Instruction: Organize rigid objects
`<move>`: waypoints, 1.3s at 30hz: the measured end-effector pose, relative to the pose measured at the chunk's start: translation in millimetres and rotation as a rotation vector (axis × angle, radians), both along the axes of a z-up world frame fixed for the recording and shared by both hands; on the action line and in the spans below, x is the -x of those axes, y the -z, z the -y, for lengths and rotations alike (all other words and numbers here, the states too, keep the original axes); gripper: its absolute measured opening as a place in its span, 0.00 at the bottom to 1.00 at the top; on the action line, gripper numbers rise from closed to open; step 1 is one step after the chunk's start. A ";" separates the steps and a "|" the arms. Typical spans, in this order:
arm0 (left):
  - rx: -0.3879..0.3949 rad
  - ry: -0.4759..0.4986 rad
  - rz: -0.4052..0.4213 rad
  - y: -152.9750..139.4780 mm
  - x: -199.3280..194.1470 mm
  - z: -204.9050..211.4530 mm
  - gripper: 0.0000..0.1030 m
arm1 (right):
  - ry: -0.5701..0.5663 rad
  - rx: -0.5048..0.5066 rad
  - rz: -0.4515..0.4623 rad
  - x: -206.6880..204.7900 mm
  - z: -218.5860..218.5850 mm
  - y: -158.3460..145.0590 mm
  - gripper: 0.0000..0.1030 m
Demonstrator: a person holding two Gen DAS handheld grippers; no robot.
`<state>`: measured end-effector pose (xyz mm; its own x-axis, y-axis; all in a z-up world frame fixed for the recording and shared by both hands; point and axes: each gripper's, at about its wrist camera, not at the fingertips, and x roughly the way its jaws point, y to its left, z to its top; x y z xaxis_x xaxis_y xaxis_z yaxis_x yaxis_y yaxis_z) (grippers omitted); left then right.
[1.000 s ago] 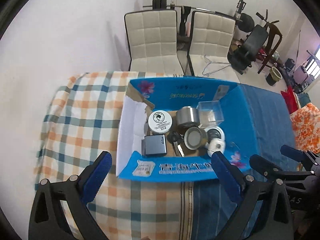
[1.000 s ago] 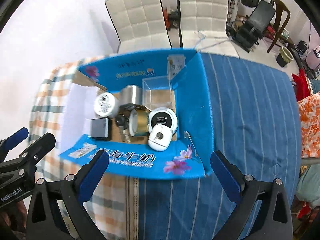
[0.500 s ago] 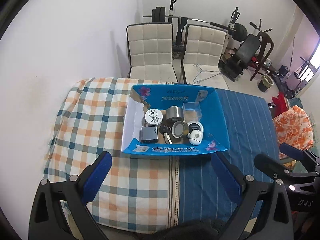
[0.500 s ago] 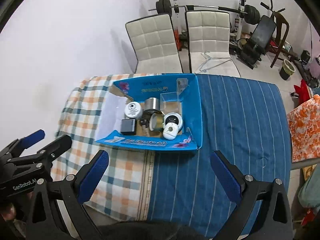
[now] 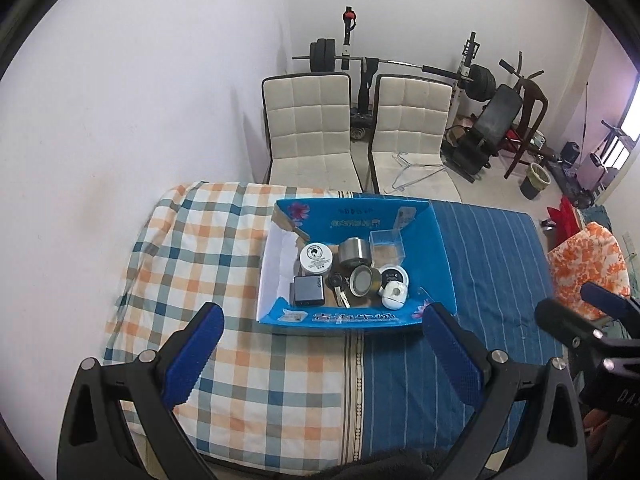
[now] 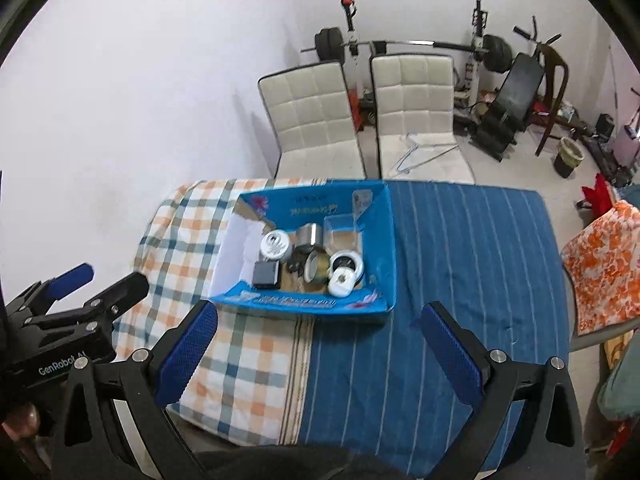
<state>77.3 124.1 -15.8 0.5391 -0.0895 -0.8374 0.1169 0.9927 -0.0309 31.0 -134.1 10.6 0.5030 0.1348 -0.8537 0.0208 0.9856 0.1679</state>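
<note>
A blue cardboard box (image 5: pixel 432 248) (image 6: pixel 384 240) lies open on the cloth-covered table. Inside it sit a white round tin (image 5: pixel 316 258), a steel cylinder (image 5: pixel 353 250), a clear plastic cube (image 5: pixel 387 245), a dark grey square block (image 5: pixel 308 290), keys (image 5: pixel 339 286), a brass-rimmed round case (image 5: pixel 363 281) and two white round cases (image 5: pixel 394 295). My left gripper (image 5: pixel 320 330) hangs open high above the table's near side, nothing between its fingers. My right gripper (image 6: pixel 318 330) is likewise open and empty, well back from the box.
The table wears a checked orange-blue cloth (image 5: pixel 192 264) on the left and a blue striped cloth (image 5: pixel 492 264) on the right. Two white padded chairs (image 5: pixel 308 120) stand behind it against the wall. Gym gear (image 5: pixel 492 120) and a bin (image 5: pixel 534 180) fill the far right floor.
Both grippers have pulled up and back from the box, so it looks much smaller now. Both stayed open and empty. The box contents have not moved.
</note>
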 end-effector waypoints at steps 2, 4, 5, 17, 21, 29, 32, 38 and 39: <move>-0.003 0.003 0.003 -0.9 -0.6 1.6 0.99 | 0.015 0.006 0.011 -2.0 2.1 -1.2 1.00; -0.008 0.003 0.007 -1.1 -0.3 2.4 0.99 | 0.023 0.011 0.011 -5.5 3.2 -0.8 1.00; -0.008 0.005 0.008 -1.5 -0.1 3.1 0.99 | 0.028 0.010 0.010 -6.7 5.1 0.2 1.00; -0.012 0.010 0.011 -2.0 -4.4 3.3 0.99 | 0.040 0.023 0.013 -7.8 9.2 2.0 1.00; -0.011 0.011 0.008 -2.0 -4.2 3.4 0.99 | 0.044 0.021 0.011 -7.5 11.2 2.3 1.00; -0.016 0.013 0.011 -0.6 -4.1 2.2 0.99 | 0.049 0.019 0.007 -5.7 12.8 2.5 1.00; -0.017 0.012 0.011 -0.3 -2.7 1.5 0.99 | 0.048 0.019 0.005 -5.7 12.0 2.3 1.00; -0.020 0.008 0.012 -0.4 -0.1 0.4 0.99 | 0.055 0.018 0.006 -3.9 11.8 3.8 1.00; -0.021 0.007 0.014 -0.7 0.9 0.4 0.99 | 0.057 0.019 0.006 -3.6 11.4 4.1 1.00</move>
